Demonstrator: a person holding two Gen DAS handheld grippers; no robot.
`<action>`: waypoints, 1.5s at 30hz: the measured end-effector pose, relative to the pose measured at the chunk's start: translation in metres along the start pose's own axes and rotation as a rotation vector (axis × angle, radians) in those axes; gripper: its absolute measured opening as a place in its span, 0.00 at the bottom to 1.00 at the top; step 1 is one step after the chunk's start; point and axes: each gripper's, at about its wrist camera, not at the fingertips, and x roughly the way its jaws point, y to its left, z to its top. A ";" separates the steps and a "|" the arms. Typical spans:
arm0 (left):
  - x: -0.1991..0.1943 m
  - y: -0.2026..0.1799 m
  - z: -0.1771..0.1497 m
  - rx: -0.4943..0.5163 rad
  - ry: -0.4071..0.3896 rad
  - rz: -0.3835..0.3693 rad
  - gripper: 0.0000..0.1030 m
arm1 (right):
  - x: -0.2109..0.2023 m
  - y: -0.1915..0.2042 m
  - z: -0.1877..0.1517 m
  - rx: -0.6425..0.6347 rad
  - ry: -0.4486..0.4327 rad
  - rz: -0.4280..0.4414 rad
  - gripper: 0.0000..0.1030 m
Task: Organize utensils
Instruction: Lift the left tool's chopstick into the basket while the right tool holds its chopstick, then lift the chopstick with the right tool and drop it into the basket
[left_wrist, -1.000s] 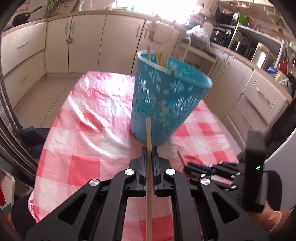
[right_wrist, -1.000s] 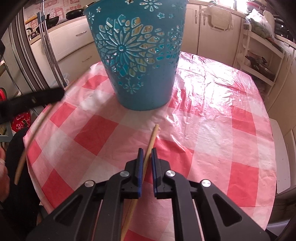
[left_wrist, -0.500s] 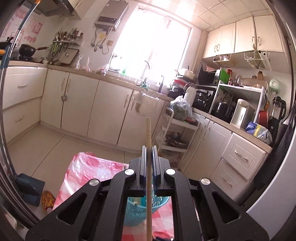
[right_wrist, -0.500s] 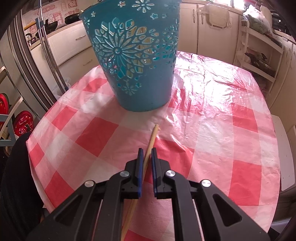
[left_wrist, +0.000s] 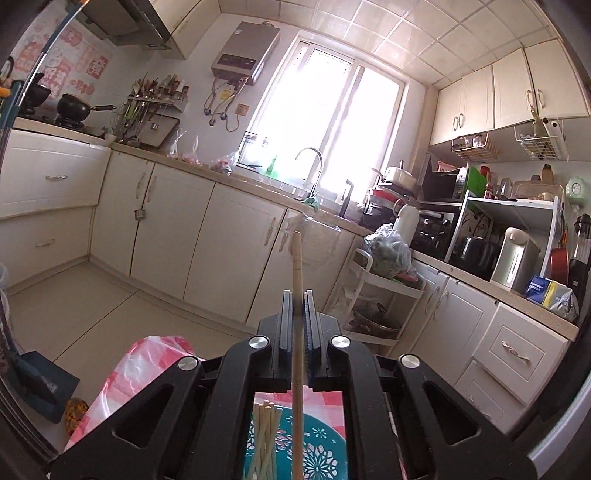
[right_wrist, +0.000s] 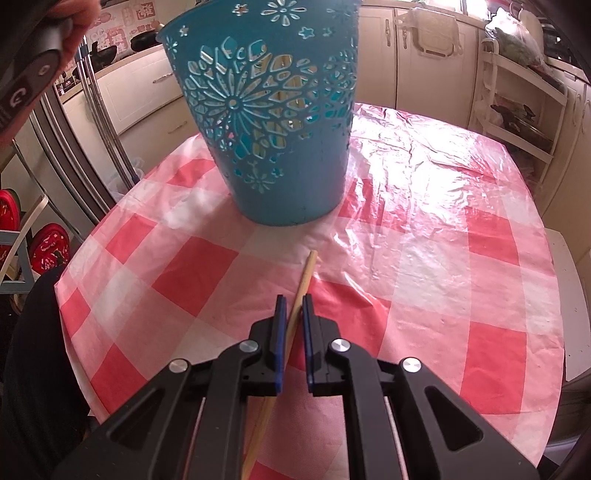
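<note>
My left gripper (left_wrist: 296, 297) is shut on a wooden chopstick (left_wrist: 296, 269) and holds it upright, high over the teal cut-out basket (left_wrist: 317, 450); the lower end hangs at the basket's mouth. Several chopsticks (left_wrist: 264, 432) stand inside. In the right wrist view the basket (right_wrist: 273, 122) stands on the red-checked tablecloth (right_wrist: 424, 266). My right gripper (right_wrist: 293, 306) stays low in front of it, its jaws nearly closed around a second chopstick (right_wrist: 304, 280) that lies on the cloth; I cannot tell if the pads grip it.
Cream kitchen cabinets (left_wrist: 229, 236) and a white rack trolley (left_wrist: 380, 306) stand beyond the table. The table's edge (right_wrist: 74, 332) runs close on the left. The left hand's gripper body (right_wrist: 26, 74) shows at the top left of the right wrist view.
My left gripper has lifted its chopstick from table height, tipped it upright and brought it over the basket. My right gripper has moved a little closer to the basket.
</note>
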 end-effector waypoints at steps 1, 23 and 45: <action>0.003 0.002 -0.004 -0.002 0.000 0.009 0.05 | 0.000 0.000 0.000 0.001 0.000 0.001 0.09; 0.019 0.005 -0.048 0.156 0.238 0.103 0.34 | 0.001 0.003 0.001 -0.018 -0.005 -0.008 0.09; -0.106 0.057 -0.090 0.188 0.373 0.245 0.83 | -0.001 0.010 -0.002 -0.047 0.013 -0.037 0.09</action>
